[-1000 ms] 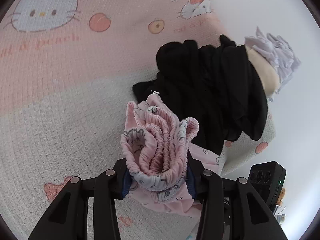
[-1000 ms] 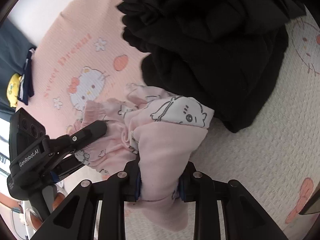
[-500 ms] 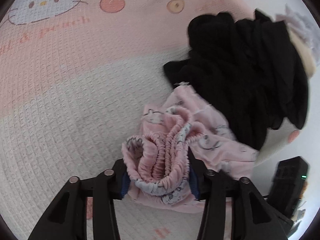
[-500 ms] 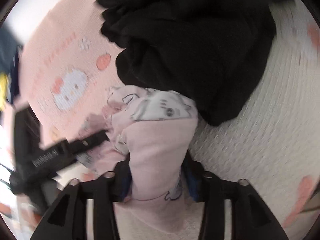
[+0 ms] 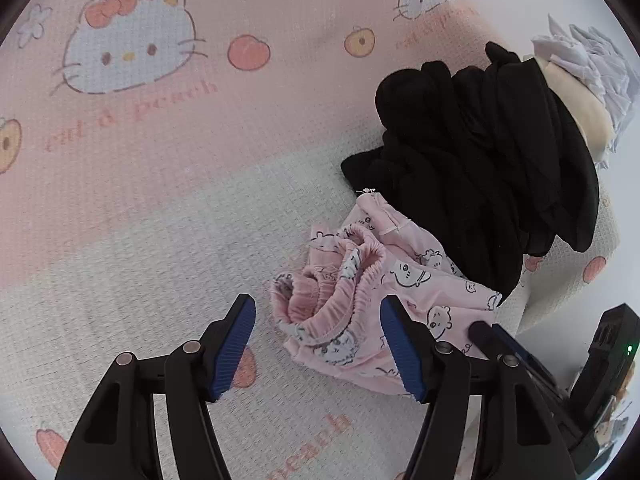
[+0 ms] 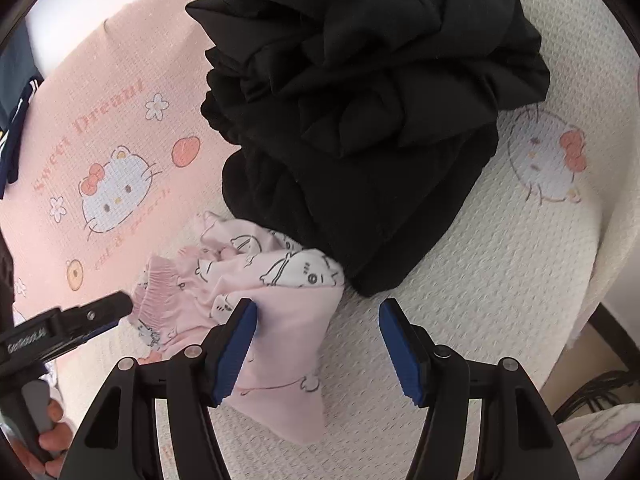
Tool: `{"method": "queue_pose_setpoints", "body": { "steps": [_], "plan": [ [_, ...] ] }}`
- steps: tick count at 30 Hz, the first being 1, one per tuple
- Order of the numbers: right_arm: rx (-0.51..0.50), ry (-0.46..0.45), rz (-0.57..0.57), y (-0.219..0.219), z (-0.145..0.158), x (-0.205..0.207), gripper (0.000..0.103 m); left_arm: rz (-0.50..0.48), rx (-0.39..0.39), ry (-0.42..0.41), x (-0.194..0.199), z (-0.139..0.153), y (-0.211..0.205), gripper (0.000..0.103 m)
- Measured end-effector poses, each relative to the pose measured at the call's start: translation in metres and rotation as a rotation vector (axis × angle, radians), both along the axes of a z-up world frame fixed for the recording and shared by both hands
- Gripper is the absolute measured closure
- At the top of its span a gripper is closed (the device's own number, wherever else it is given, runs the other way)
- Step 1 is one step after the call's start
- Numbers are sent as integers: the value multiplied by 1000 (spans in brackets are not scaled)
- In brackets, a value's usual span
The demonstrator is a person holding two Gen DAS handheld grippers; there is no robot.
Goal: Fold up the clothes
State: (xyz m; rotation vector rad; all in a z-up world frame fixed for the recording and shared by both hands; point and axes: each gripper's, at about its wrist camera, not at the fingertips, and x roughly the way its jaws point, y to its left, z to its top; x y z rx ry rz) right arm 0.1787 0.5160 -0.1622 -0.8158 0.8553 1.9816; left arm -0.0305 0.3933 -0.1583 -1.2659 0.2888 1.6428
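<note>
A small pink garment with cartoon prints (image 5: pixel 360 300) lies bunched on the bed, its elastic waistband toward the left gripper. The left gripper (image 5: pixel 318 344) hangs just above it, jaws still opening, blue pads clear of the cloth with the waistband between them. In the right wrist view the same pink garment (image 6: pixel 276 300) lies against the left pad of the right gripper (image 6: pixel 318 344), whose jaws are also opening; the right pad stands free over the blanket. The left gripper's finger (image 6: pixel 96 312) shows at the garment's left end.
A pile of black clothes (image 5: pixel 480 168) (image 6: pixel 360 120) lies just behind the pink garment. White and cream cloth (image 5: pixel 580 80) sits beyond it. The pink-and-white cartoon-cat blanket (image 5: pixel 160 160) covers the bed; its edge (image 6: pixel 608 240) drops off at right. A hand (image 6: pixel 48 432) holds the left gripper.
Both grippers have let go of the pink garment and spread wide. The garment has dropped onto the blanket, and both grippers have lifted slightly away from it.
</note>
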Motion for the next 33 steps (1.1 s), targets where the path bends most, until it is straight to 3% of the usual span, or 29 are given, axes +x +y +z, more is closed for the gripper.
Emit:
{"method": "queue_pose_setpoints", "body": {
  "steps": [4,5,6,9,13,17,22,27,28,30,33],
  "plan": [
    [10,20,1,2,-1,1,40,4,-27,-20,-13,-6,-6,41],
    [9,27,-4,-1,-2,3,48,3,-36,-26,-12,-10,-6,41],
    [7,20,-9,-5,-2,0,64,3,-39,-30,-12,-12,-5,41],
    [-1,29,1,-4,-3,-6,71,4,-43,-41,-12,-20,-1,51],
    [-50,-21,-24,5,-17,-12,72,15,-36,-42,-14,-26,7,53],
    [-193,48,-115,21,-34,0,72,-3,-54,-5,-16,-33,16,53],
    [-132,-18,-79,24,-42,-13,72,-43,-57,88,-13,-36,29,51],
    [-148,-2,-83,24,-36,-8,71,-56,-58,153,-11,-33,33,50],
    [-154,1,-87,24,-32,-6,70,-59,-65,181,-6,-28,32,50],
    [-161,-12,-87,21,-25,-4,58,-66,-78,240,3,-17,30,50],
    [-159,-11,-55,14,-6,-1,56,-96,-84,364,21,5,20,50]
  ]
}}
